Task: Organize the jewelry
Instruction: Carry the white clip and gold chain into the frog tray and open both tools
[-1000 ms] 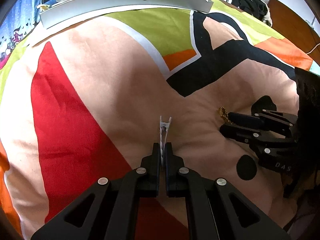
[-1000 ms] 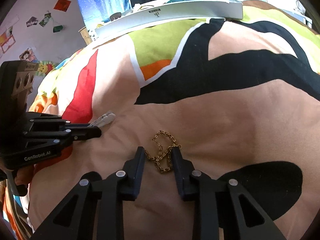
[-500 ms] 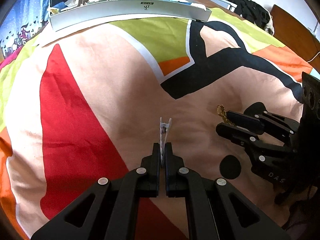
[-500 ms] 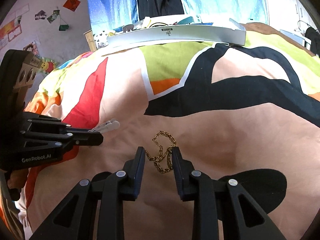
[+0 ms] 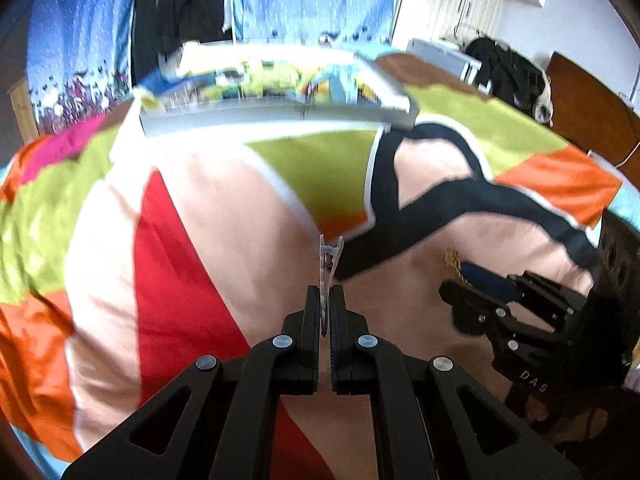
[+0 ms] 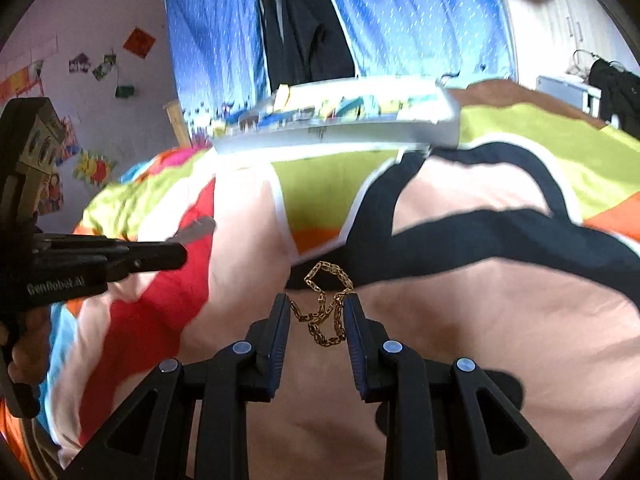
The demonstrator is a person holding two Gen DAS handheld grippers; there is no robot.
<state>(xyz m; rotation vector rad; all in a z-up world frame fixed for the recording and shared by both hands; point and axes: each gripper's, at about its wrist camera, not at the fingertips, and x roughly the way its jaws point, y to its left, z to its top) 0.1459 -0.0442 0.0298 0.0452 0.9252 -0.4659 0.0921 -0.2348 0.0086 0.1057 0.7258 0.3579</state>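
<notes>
Pinching a small silver hair clip [image 5: 329, 264] between its two fingers, the left gripper [image 5: 325, 312] is closed almost completely, and the clip stands out forward from the tips above the colourful bedspread [image 5: 224, 216]. In the right wrist view the same gripper [image 6: 176, 254] comes in from the left side, with the clip [image 6: 196, 228] showing at its end, a little blurred.

The right gripper [image 6: 318, 316] has its jaws at a moderate width. A gold chain [image 6: 324, 308] sits bunched between the two fingers, touching the inner face of both, with one loop reaching out past the tips. It seems that the chain hangs between the fingers rather than lies on the fabric, but the view does not make this sure. In the left wrist view the right gripper [image 5: 468, 288] is to the right, and a short piece of the chain [image 5: 454, 266] shows at its tip.

Further back on the bed lies a long flat grey box [image 6: 340, 132] with many coloured things inside; its contents are too blurred to tell. Behind it hangs a blue curtain [image 6: 420, 20] with dark clothes [image 6: 308, 28] in the middle.
</notes>
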